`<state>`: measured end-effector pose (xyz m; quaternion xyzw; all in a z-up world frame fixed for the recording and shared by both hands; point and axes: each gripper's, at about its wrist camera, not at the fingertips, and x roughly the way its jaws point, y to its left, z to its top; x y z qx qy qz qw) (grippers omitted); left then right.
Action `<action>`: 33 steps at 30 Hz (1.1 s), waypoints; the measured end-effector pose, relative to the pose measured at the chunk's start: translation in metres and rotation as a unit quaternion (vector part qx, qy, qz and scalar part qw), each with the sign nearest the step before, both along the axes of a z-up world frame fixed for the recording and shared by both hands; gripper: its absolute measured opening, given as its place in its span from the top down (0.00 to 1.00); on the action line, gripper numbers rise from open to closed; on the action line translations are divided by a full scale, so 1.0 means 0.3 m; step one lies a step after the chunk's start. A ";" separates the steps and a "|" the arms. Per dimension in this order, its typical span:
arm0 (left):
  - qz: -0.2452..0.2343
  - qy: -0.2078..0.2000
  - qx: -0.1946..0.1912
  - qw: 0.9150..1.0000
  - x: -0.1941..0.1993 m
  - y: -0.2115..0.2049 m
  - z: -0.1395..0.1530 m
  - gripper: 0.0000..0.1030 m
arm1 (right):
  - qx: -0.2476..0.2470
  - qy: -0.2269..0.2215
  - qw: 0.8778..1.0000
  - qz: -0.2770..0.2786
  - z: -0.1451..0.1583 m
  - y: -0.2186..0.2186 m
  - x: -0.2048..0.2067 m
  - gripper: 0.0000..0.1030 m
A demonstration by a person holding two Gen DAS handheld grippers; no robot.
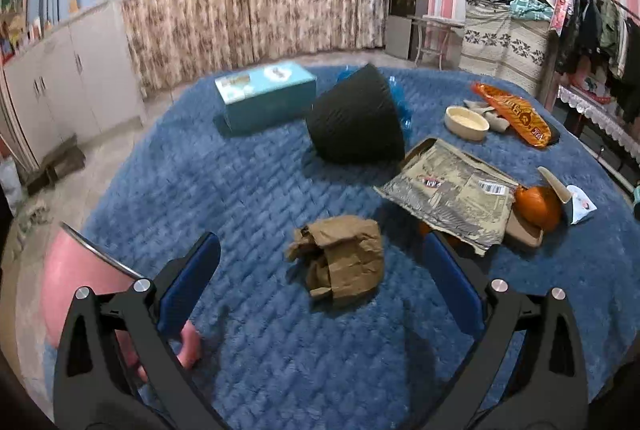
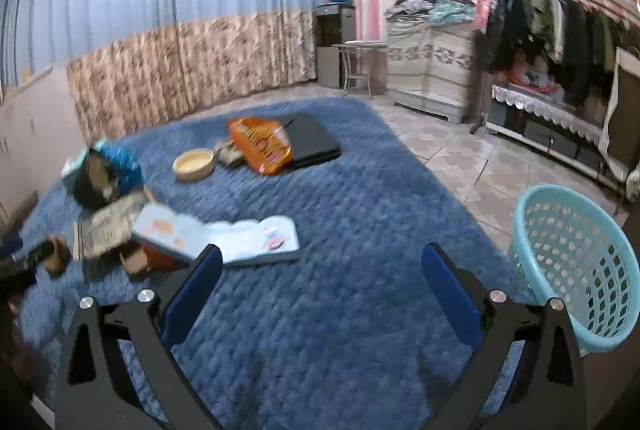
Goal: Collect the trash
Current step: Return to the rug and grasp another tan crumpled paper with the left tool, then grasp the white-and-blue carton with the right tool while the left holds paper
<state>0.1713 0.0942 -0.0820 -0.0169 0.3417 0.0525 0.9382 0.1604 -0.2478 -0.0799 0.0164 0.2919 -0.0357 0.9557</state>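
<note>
A crumpled brown paper bag (image 1: 340, 261) lies on the blue rug (image 1: 256, 198), between and just ahead of my open left gripper (image 1: 320, 250). A flattened printed packet (image 1: 452, 190) lies to its right, an orange snack bag (image 1: 516, 114) further back; the snack bag also shows in the right wrist view (image 2: 262, 144). A black woven bin (image 1: 356, 118) lies tipped on its side with a blue liner. My right gripper (image 2: 320, 262) is open and empty above bare rug (image 2: 360, 230). A light blue mesh basket (image 2: 576, 270) stands at its right.
A teal box (image 1: 266, 96), a cream bowl (image 1: 466, 123) and an orange pumpkin-like thing (image 1: 538, 206) sit on the rug. An open book (image 2: 224, 236) and a black laptop (image 2: 314, 144) lie there too. A pink stool (image 1: 76, 266) stands at left. Cabinets and a clothes rack line the walls.
</note>
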 end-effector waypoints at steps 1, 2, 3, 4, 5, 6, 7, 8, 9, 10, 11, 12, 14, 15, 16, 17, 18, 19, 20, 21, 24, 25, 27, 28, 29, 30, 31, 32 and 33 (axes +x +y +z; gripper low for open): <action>-0.004 0.011 -0.001 1.000 0.016 -0.001 -0.009 0.08 | 0.000 0.006 1.000 0.003 -0.010 0.007 0.003 0.05; -0.005 0.017 0.001 1.000 0.032 -0.008 -0.017 0.13 | 0.002 0.010 1.000 0.004 -0.019 0.010 0.003 0.05; -0.009 0.026 0.002 1.000 0.045 -0.016 -0.029 0.16 | 0.004 0.013 1.000 0.005 -0.021 0.011 0.005 0.05; -0.015 0.035 0.001 0.999 0.056 -0.023 -0.035 0.24 | 0.005 0.016 1.000 0.006 -0.024 0.011 0.007 0.05; -0.023 0.045 -0.003 0.999 0.068 -0.027 -0.045 0.36 | 0.004 0.020 1.000 0.007 -0.030 0.019 0.016 0.05; -0.029 0.051 -0.006 0.998 0.078 -0.029 -0.050 0.43 | 0.001 0.024 1.000 0.009 -0.036 0.023 0.020 0.05; -0.033 0.059 -0.008 0.998 0.085 -0.032 -0.055 0.50 | -0.004 0.033 0.999 0.011 -0.046 0.032 0.028 0.05; -0.032 0.058 -0.008 0.998 0.086 -0.031 -0.057 0.50 | -0.008 0.040 0.999 0.011 -0.055 0.042 0.037 0.05; -0.031 0.052 -0.009 0.998 0.080 -0.027 -0.054 0.51 | -0.013 0.047 0.999 0.011 -0.062 0.054 0.046 0.05; -0.031 0.046 -0.010 0.998 0.072 -0.029 -0.044 0.52 | -0.014 0.050 0.999 0.014 -0.065 0.061 0.051 0.05; -0.032 0.037 -0.009 0.999 0.061 -0.029 -0.028 0.52 | -0.013 0.053 0.998 0.022 -0.068 0.075 0.058 0.05; -0.032 0.030 -0.007 0.999 0.052 -0.029 -0.012 0.52 | -0.015 0.054 0.998 0.028 -0.067 0.090 0.062 0.05; -0.032 0.021 -0.004 0.999 0.041 -0.025 0.016 0.52 | -0.030 0.055 0.997 0.036 -0.066 0.121 0.078 0.05; -0.032 0.016 -0.003 0.999 0.035 -0.021 0.032 0.52 | -0.046 0.059 0.996 0.039 -0.068 0.147 0.095 0.05; -0.032 0.012 -0.002 0.999 0.032 -0.013 0.045 0.52 | -0.054 0.062 0.996 0.045 -0.070 0.167 0.110 0.05; -0.030 0.006 0.001 1.000 0.025 -0.007 0.059 0.52 | -0.055 0.064 0.995 0.050 -0.072 0.179 0.118 0.05; -0.028 0.002 0.003 1.000 0.021 0.000 0.070 0.52 | -0.057 0.070 0.994 0.060 -0.079 0.198 0.134 0.05; -0.026 -0.001 0.005 1.000 0.018 0.008 0.081 0.51 | -0.063 0.075 0.993 0.066 -0.086 0.214 0.147 0.05; -0.025 -0.001 0.003 1.000 0.018 0.019 0.088 0.51 | -0.071 0.078 0.992 0.070 -0.091 0.230 0.157 0.05; -0.025 0.002 0.000 1.000 0.020 0.029 0.090 0.51 | -0.082 0.082 0.991 0.072 -0.096 0.246 0.170 0.06; -0.017 0.002 -0.003 1.000 0.021 0.058 0.095 0.51 | -0.092 0.083 0.989 0.075 -0.088 0.267 0.202 0.12; -0.015 0.001 -0.003 1.000 0.020 0.064 0.099 0.51 | -0.087 0.087 0.989 0.081 -0.085 0.268 0.215 0.25; -0.013 0.001 -0.003 1.000 0.019 0.070 0.105 0.51 | -0.070 0.101 0.988 0.097 -0.083 0.270 0.235 0.47; -0.013 0.002 -0.003 1.000 0.020 0.072 0.105 0.51 | -0.061 0.104 0.987 0.105 -0.080 0.269 0.240 0.55; -0.014 0.002 -0.002 1.000 0.021 0.072 0.105 0.51 | -0.057 0.101 0.987 0.111 -0.073 0.269 0.240 0.64; -0.015 0.001 0.000 1.000 0.018 0.069 0.108 0.51 | -0.055 0.098 0.987 0.114 -0.071 0.267 0.238 0.70; -0.015 -0.001 0.004 1.000 0.015 0.065 0.116 0.51 | -0.051 0.092 0.988 0.116 -0.060 0.262 0.233 0.82; -0.016 -0.004 0.007 1.000 0.010 0.060 0.119 0.51 | -0.047 0.086 0.988 0.116 -0.046 0.256 0.228 0.85; -0.018 -0.006 0.009 1.000 0.008 0.054 0.126 0.51 | -0.037 0.078 0.989 0.116 -0.027 0.244 0.218 0.87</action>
